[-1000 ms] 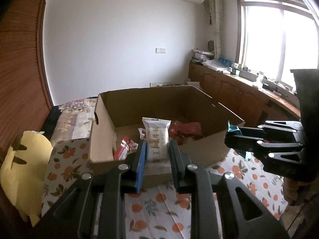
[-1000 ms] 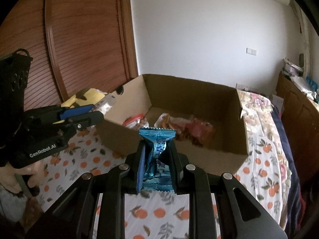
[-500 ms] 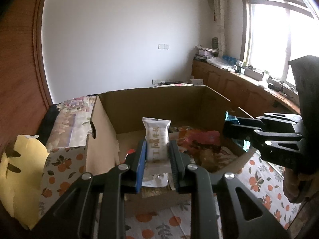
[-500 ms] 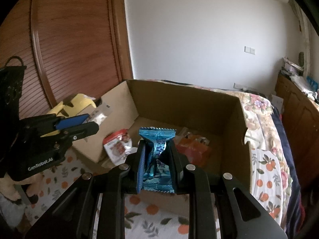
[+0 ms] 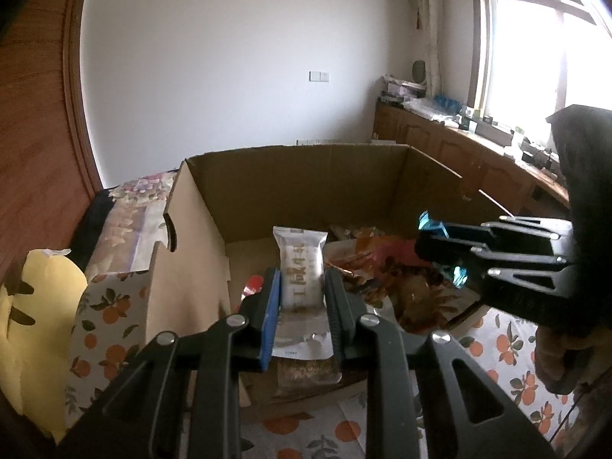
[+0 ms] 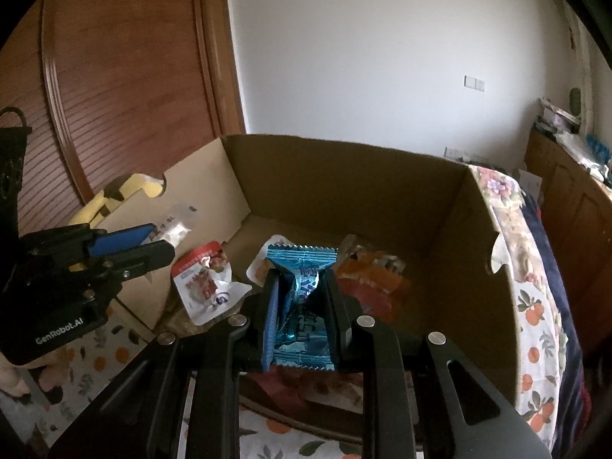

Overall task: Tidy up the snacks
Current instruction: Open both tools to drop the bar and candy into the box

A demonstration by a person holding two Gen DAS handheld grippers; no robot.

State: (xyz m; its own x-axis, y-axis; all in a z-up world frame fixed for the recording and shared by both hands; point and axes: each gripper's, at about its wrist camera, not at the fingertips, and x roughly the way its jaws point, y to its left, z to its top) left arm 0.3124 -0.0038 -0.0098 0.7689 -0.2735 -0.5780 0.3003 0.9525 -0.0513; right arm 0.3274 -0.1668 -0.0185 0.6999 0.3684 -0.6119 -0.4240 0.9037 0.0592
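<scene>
An open cardboard box (image 5: 306, 187) (image 6: 382, 191) stands on an orange-print cloth and holds several snack packets. My left gripper (image 5: 302, 287) is shut on a white snack packet (image 5: 300, 267) and holds it over the box's near left part. My right gripper (image 6: 300, 290) is shut on a blue snack packet (image 6: 302, 298) and holds it over the box's middle. The right gripper also shows in the left wrist view (image 5: 493, 244), the left gripper in the right wrist view (image 6: 126, 248). A red-and-white packet (image 6: 202, 283) and orange packets (image 6: 371, 279) lie inside.
A yellow plush toy (image 5: 30, 325) lies left of the box. A wooden sliding door (image 6: 114, 95) stands behind on the left. Wooden cabinets (image 5: 478, 157) run under a window at the right. The cloth (image 5: 505, 348) surrounds the box.
Both grippers have moved forward from in front of the box to over its inside, each still holding its packet.
</scene>
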